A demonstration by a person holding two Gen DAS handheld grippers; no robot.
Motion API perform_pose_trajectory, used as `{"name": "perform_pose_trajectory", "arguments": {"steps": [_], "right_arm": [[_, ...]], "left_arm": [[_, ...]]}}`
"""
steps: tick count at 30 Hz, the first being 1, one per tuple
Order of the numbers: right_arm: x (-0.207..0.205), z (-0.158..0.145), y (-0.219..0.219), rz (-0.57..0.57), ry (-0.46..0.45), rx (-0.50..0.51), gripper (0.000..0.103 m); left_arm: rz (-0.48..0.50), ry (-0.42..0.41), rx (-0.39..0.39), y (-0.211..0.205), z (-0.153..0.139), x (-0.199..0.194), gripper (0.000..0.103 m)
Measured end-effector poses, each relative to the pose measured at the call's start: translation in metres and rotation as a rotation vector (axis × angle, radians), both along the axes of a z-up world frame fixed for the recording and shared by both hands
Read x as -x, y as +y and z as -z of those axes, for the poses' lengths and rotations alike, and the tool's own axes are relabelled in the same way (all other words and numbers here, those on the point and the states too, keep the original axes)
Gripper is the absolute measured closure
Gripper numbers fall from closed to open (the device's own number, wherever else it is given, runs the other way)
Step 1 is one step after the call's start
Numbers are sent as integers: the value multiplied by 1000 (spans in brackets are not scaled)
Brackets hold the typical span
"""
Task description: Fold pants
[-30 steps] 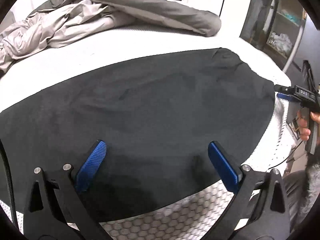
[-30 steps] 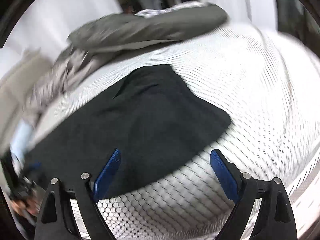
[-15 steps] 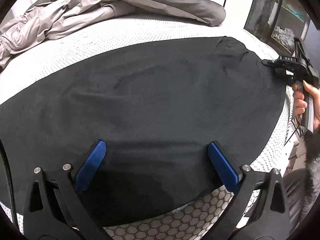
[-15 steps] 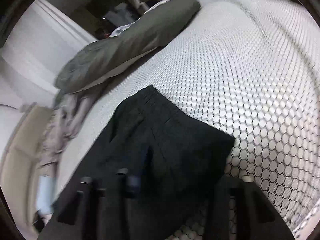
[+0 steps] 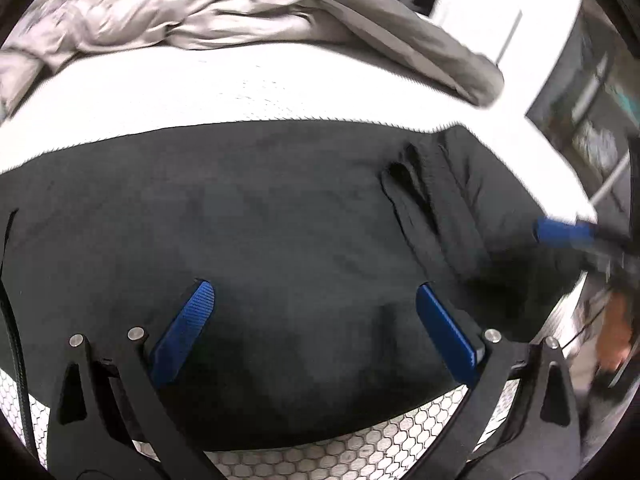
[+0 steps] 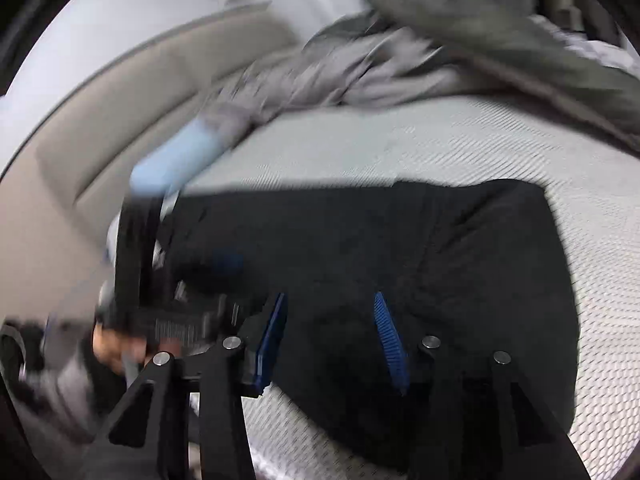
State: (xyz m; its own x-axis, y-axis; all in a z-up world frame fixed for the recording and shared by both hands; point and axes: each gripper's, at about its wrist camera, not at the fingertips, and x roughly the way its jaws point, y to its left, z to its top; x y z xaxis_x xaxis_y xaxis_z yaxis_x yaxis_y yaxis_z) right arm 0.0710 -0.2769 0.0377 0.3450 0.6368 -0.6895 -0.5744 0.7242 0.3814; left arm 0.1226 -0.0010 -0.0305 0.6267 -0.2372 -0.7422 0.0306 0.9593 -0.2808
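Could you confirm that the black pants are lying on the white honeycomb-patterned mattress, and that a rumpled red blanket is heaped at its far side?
Not quite: the blanket is grey, not red, as the left wrist view shows. The rest holds: the black pants lie on the white honeycomb-patterned mattress, and the rumpled blanket is heaped at its far side.

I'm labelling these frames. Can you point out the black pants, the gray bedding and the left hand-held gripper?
pants (image 5: 304, 216), left wrist view, flat middle of the fabric.
bedding (image 5: 224, 12), left wrist view, crumpled folds.
left hand-held gripper (image 5: 310, 330), left wrist view, midway between the fingertips.
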Motion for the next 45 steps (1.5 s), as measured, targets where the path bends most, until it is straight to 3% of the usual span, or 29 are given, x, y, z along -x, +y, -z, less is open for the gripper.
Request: {"name": "perform_pose_trajectory", "arguments": {"steps": [3,5,6,9,12,17,20,21,25,27,29,31,36,41,43,45], "right_arm": [[7,-10,-25,44,-57,-36,50],[8,-14,-55,130,-76,-63,45],[4,-11,-69,203,-83,-39,44],[-1,17,-96,366,-87,176,44],[-17,58,-97,350,49,266,44],[-12,59,-97,340,30,266,44],[-5,55,-101,340,36,256,44],[-4,57,-103,339,35,258,44],[-4,63,-97,341,42,263,44],[-6,68,-93,344,41,268,44],[-12,69,-88,347,42,266,44],[-16,64,-85,350,40,246,44],[-15,52,-85,343,29,200,41],[-20,48,-62,308,16,200,40],[-21,49,-52,285,16,202,36],[-22,51,-44,268,17,215,36]], "left_arm": [[5,2,77,8,-1,-1,8],[32,13,129,4,0,-4,17],[51,24,156,0,1,-6,20],[134,63,260,-20,7,-13,31],[200,109,374,-42,14,-21,32],[226,166,501,-60,25,-37,32],[205,180,532,-70,31,-51,32],[198,177,536,-74,31,-54,33],[154,179,528,-89,34,-65,74],[128,165,521,-93,34,-66,81],[117,110,448,-101,22,-63,88],[124,42,384,-102,4,-57,91],[100,-61,363,-60,-30,-34,93],[-27,-144,311,12,-48,0,93],[-80,-116,262,38,-38,2,93],[-104,2,245,50,-9,-7,92]]}}
